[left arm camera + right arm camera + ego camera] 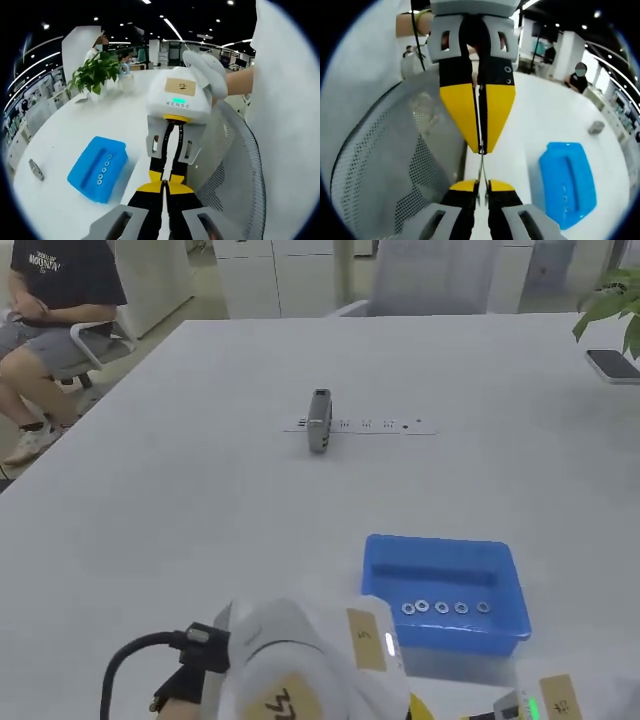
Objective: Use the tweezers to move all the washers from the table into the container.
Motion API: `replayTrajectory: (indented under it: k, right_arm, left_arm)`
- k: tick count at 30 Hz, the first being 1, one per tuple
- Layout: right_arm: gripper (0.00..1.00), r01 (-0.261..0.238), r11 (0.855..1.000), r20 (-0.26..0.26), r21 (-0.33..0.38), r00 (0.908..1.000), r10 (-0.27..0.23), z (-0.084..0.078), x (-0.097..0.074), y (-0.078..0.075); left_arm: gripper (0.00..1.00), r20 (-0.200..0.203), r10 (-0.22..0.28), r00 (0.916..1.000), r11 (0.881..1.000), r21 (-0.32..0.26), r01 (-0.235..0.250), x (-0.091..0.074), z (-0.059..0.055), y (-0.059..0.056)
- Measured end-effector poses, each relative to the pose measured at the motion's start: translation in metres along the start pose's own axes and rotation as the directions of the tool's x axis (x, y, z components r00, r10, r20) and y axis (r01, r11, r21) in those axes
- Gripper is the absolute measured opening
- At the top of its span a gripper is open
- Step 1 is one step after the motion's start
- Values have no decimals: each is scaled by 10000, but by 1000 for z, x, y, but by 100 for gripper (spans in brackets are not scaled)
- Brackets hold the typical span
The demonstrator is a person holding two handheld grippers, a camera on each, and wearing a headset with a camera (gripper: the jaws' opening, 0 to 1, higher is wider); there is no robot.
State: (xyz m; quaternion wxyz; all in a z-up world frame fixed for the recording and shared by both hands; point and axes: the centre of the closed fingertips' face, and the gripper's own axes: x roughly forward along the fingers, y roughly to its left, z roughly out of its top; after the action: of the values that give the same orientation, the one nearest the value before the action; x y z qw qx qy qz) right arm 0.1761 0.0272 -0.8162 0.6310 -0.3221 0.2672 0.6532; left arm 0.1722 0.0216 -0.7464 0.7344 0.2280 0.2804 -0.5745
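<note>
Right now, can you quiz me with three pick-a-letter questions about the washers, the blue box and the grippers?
1. Where are the washers? A) in the container B) beside the phone C) under the plant
2. How many washers are there? A) two B) five C) nine
3. How do the left gripper's jaws stand? A) wide open B) shut on the tweezers C) shut on a washer

Answers:
1 A: they lie in a row inside the blue container.
2 B: the head view shows five small rings.
3 B: in the right gripper view the yellow jaws pinch the thin tweezers, whose other end sits between the right gripper's jaws.
</note>
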Motion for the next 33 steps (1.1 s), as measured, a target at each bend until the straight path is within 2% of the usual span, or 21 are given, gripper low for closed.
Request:
replayTrajectory:
  k: [4,10,15,22,28,33]
  right_arm:
    - [5,271,9994,-65,237,9996,-270,-7,-4,-7]
    - [5,490,9968,-42,629,9988,-489,-16,-1,-13]
    - [6,617,9926,12,1050,9981,-622,-23,5,-15]
    - [7,608,9826,393,1758,9969,-688,-25,7,-16]
    - [12,570,9814,404,1834,9970,-655,-27,9,-14]
    - [15,594,9825,47,1766,9981,-612,-37,12,-11]
  left_arm:
    - [0,-252,52,9997,9997,244,-46,5,-2,5]
    - [0,-475,-6,9989,9999,120,11,15,-8,13]
    - [0,-861,-145,9962,9998,125,157,21,-15,15]
    - [0,-1240,-288,9919,9993,183,313,22,-23,17]
    - [0,-1655,-339,9856,9990,236,383,22,-33,18]
    - [0,-1895,-355,9812,9989,220,404,22,-40,18]
